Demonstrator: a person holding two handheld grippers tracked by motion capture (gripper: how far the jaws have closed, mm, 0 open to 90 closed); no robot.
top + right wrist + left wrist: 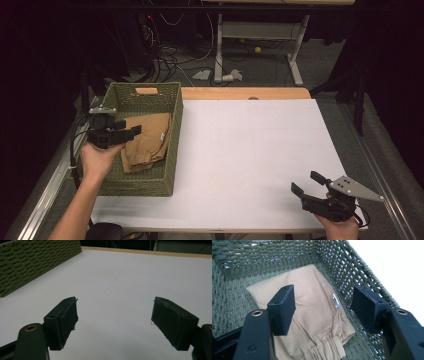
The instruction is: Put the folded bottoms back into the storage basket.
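A folded tan garment (pixel 147 140) lies inside a green woven basket (pixel 172 125) at the table's left. In the left gripper view the garment (pixel 312 307) has a gathered waistband end nearest me and a small white tag. My left gripper (pixel 129 129) hovers over the basket's left side, above the garment, open with nothing between its pads. My left gripper (pixel 324 307) looks down on the cloth without touching it. My right gripper (pixel 305 182) rests near the table's front right corner, open and empty, over bare white surface (pixel 115 307).
The white table top (pixel 250 150) stretches right of the basket, with a wooden edge (pixel 245 93) at the far side. The basket's wall (pixel 30 265) stands far left of my right gripper. Cables and a desk frame lie on the floor beyond.
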